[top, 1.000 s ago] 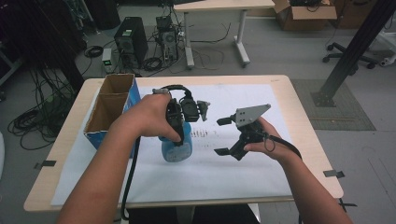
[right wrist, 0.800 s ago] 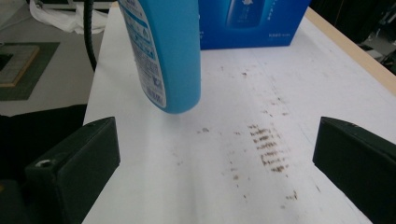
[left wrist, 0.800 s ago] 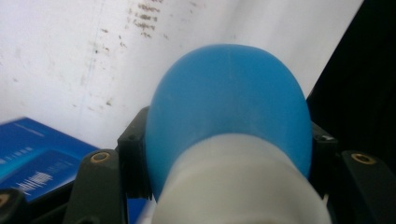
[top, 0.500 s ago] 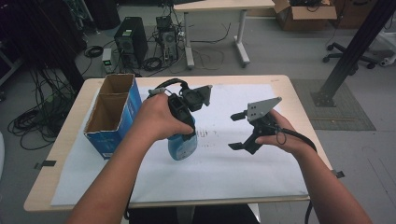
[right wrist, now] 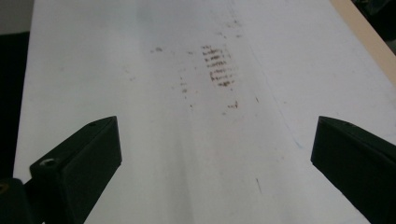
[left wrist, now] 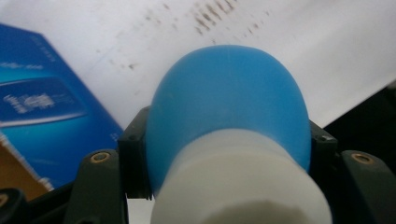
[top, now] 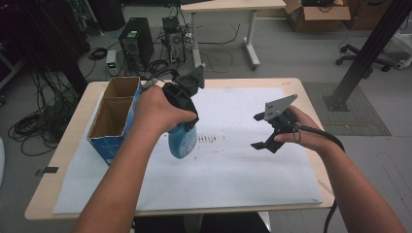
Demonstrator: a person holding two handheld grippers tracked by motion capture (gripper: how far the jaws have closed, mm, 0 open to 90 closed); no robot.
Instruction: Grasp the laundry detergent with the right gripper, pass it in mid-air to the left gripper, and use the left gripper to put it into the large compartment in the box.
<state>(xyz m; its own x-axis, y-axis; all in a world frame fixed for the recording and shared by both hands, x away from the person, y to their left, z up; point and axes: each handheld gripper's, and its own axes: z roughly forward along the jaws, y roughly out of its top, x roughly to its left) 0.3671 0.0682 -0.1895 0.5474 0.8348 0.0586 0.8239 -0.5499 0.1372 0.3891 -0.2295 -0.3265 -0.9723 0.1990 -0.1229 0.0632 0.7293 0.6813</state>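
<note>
A blue bottle with a white cap end hangs tilted above the white paper sheet, lifted off it. My left gripper is shut on the bottle; in the left gripper view the blue bottle sits between both black jaws with its white cap nearest the camera. My right gripper is held over the right part of the sheet with its jaws wide apart and nothing between them. In the right gripper view my right gripper looks down on the paper sheet and a patch of brown marks.
An open blue cardboard box stands at the table's left side, close to the bottle; its blue side shows in the left gripper view. The wooden table edge runs along the right of the paper. Brown marks lie mid-sheet.
The left gripper has lifted the bottle off the paper and tilted it. The right gripper has moved to the right, away from the bottle, still open.
</note>
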